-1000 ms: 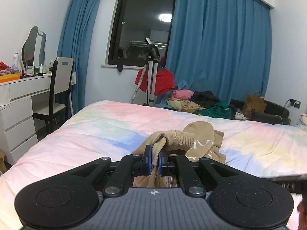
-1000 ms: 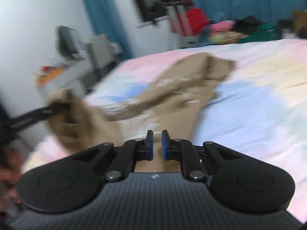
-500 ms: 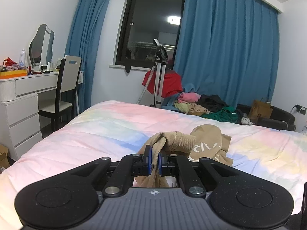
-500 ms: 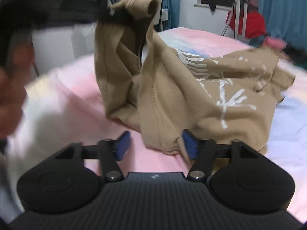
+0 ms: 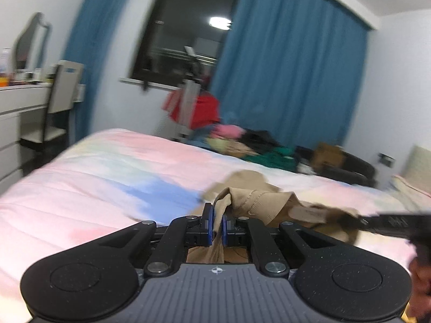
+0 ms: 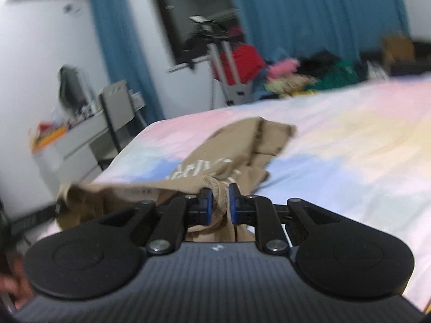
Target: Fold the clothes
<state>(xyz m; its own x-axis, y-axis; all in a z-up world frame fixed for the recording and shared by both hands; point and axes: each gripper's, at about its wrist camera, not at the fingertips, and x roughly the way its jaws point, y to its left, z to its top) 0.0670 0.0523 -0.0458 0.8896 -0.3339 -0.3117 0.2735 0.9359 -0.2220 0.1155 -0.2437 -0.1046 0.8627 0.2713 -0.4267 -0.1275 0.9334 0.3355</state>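
Left wrist: left gripper and right gripper both clamped on tan garment.

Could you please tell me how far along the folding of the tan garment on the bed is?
Early. Done: the left claw is shut on the ribbed edge of the tan cotton garment with white print. In hand: the right claw pinches that edge further along, lifting it. Left: the rest lies crumpled on the pastel tie-dye bedspread; no fold shows yet, and other clothes wait in the heap beyond.

Indoor ceiling light reflected in dark window; both views motion-blurred, fisheye bending at edges, soft shadows.
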